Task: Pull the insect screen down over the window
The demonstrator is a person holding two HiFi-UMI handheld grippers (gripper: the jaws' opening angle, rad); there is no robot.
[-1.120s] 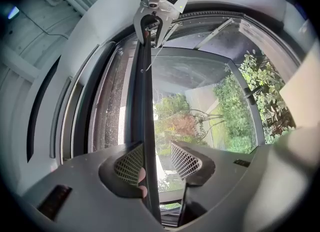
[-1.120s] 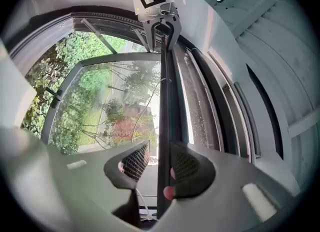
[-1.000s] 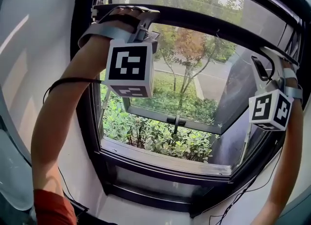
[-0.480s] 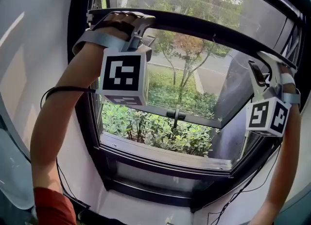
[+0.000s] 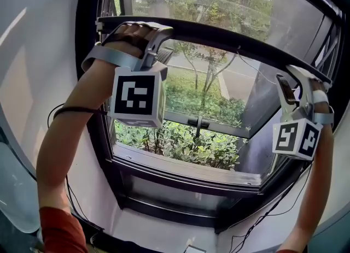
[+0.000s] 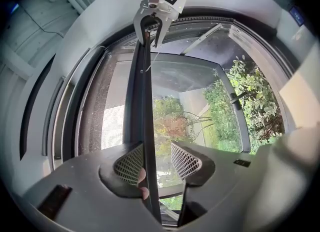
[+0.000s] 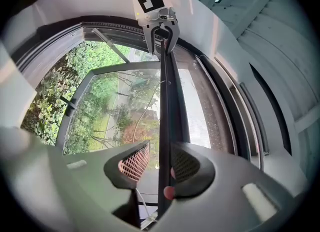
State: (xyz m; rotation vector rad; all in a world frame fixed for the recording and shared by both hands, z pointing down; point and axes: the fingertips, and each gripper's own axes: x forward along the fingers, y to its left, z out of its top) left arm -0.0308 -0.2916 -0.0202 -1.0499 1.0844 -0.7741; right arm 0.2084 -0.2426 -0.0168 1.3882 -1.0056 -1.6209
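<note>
Where the pull bar lies: the insect screen's dark pull bar (image 5: 229,37) crosses the upper part of the window, with most of the opening uncovered below it.
Mesh: the mesh (image 5: 229,3) hangs above the pull bar and greys the trees and building behind it.
Left gripper: the left gripper (image 5: 163,41) straddles the pull bar near its left end. Its jaws are apart with the bar between them; one pad (image 6: 131,163) lies against the bar and the other stands clear of it.
Right gripper: the right gripper (image 5: 298,80) straddles the pull bar near its right end. Its jaws are also apart, with one pad (image 7: 186,165) against the bar and the other clear.
Marker cubes: one cube (image 5: 136,96) hangs just below the pull bar under the left gripper, and another cube (image 5: 295,137) under the right.
Sash: below the pull bar a glass sash (image 5: 224,129) tilts outward, with a handle (image 5: 198,122) on its lower rail.
Shrubs: green shrubs (image 5: 186,145) show outside, well below the pull bar.
Frame: the black window frame (image 5: 164,207) closes the opening far beneath the pull bar.
Arms: two bare forearms reach up to the pull bar. A thin cable (image 5: 76,109) loops round the left one, above a red sleeve (image 5: 57,230).
</note>
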